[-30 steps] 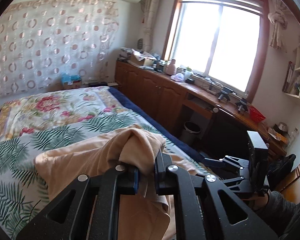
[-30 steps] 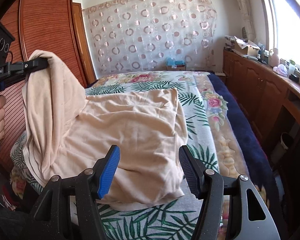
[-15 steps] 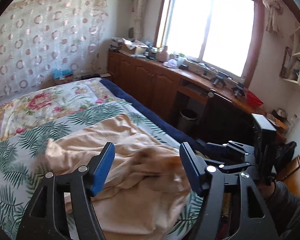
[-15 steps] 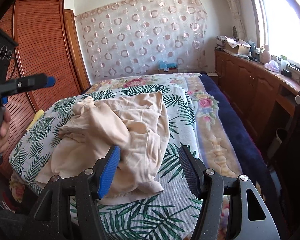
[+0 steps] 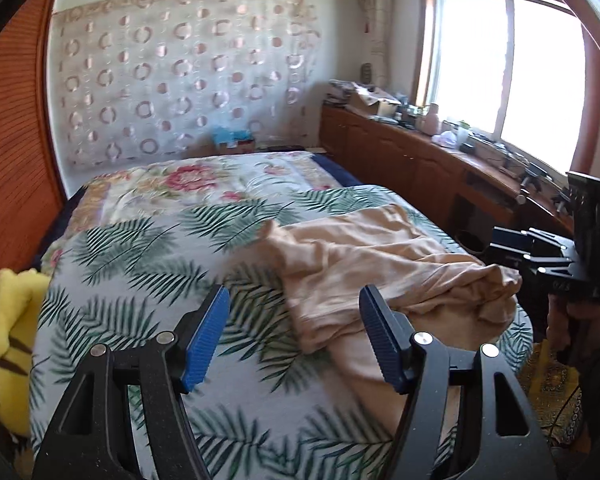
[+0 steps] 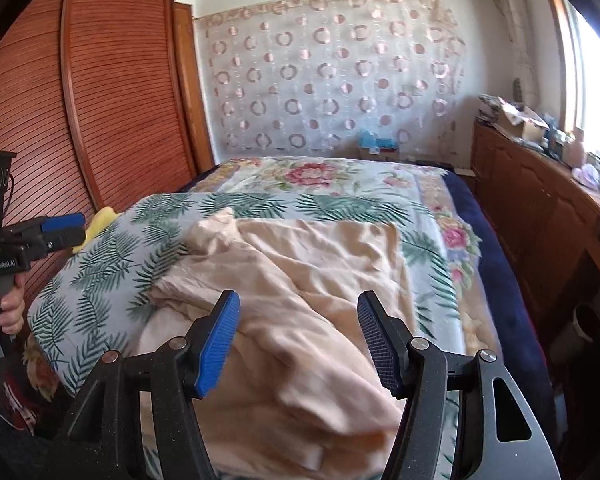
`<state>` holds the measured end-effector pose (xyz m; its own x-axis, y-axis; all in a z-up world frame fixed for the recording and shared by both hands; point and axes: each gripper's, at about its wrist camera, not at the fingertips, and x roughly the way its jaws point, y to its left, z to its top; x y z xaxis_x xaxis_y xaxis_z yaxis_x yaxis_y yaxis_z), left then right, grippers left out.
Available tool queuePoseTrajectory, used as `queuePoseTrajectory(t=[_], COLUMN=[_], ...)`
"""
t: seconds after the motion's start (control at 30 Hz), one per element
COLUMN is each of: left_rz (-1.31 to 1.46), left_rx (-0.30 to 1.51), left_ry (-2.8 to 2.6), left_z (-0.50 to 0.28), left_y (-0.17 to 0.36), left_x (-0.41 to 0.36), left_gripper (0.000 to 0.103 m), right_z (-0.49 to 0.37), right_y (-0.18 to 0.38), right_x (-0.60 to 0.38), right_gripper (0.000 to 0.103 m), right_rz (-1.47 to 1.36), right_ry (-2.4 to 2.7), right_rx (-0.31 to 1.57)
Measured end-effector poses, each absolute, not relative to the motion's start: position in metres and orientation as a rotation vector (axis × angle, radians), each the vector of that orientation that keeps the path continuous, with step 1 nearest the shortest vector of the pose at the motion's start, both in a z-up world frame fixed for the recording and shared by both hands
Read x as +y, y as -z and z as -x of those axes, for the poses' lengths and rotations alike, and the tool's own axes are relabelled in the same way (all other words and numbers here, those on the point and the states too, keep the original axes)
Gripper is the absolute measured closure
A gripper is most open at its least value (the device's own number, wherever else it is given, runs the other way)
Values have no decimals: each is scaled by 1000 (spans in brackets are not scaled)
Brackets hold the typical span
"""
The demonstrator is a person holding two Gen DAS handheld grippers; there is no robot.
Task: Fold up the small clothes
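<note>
Now that my left claw [image 5: 294,334] has let go, spread wide and empty, the beige garment [image 6: 300,280] lies crumpled on the bed [image 6: 112,268] instead of hanging. My right claw [image 6: 298,338] gapes above it; folding must restart.

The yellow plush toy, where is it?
In the left wrist view the yellow plush toy sits at the far left, squeezed between the leaf-print bedspread and the wooden wardrobe.
</note>
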<state>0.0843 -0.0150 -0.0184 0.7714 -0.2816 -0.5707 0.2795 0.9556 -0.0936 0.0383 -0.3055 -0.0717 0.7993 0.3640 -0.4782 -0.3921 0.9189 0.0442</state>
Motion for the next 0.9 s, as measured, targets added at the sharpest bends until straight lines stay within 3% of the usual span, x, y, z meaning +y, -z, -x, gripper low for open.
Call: queuePoseTrajectory(t=[0.37, 0.9], left_rz=[57, 106], left_rx=[649, 661], left_ry=[183, 160], left_z=[-76, -69], left_y=[40, 56], left_x=[43, 69], left_gripper=[35, 35], right_z=[-94, -141], right_y=[75, 96], right_x=[-230, -141], right_gripper=[39, 40], right_rz=[168, 335], right_ry=[-552, -706], right_rx=[538, 674])
